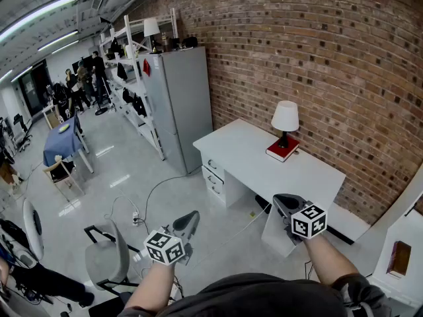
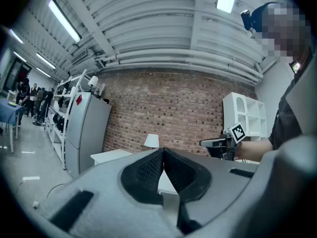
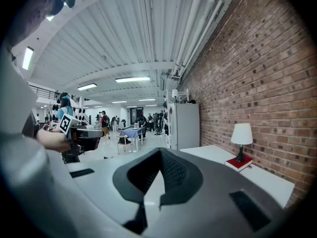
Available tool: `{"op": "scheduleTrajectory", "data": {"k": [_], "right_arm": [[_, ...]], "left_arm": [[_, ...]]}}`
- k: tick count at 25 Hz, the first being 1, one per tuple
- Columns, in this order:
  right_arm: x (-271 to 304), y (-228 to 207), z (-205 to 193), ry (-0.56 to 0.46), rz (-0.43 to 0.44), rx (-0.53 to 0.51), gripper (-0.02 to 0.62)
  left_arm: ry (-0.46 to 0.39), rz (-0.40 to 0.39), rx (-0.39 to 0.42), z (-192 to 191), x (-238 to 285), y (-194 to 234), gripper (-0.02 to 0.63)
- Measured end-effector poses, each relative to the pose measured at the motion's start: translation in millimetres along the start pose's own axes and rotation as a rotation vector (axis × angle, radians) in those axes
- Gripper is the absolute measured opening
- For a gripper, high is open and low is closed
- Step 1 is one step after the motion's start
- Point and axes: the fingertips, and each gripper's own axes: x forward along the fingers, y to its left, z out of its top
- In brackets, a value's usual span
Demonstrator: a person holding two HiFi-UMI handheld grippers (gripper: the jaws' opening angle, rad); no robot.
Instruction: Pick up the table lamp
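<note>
Brick wall point(image 1: 317, 51), white desk point(image 1: 261, 164), table lamp point(image 1: 285, 117)

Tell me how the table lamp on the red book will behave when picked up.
The table lamp looks top-heavy, a wide white shade over a thin dark stem, so it may tip if gripped low. The shade probably dents easily; the stem seems stiffer. The red book beneath could shift when nudged.
</note>
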Motion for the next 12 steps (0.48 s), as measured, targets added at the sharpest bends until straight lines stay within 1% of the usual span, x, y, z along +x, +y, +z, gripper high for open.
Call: {"op": "scheduleTrajectory", "data": {"k": [9, 12], "right_arm": [[2, -15, -1, 0.000, 0.003, 0.003, -0.008], [-1, -18, -3, 0.003, 0.009, 0.031, -0.008]], "left_arm": [[0.008, -0.006, 0.004, -3, 16, -5, 0.003], [0.013, -0.003, 0.007, -5, 18, -10, 0.003]]}}
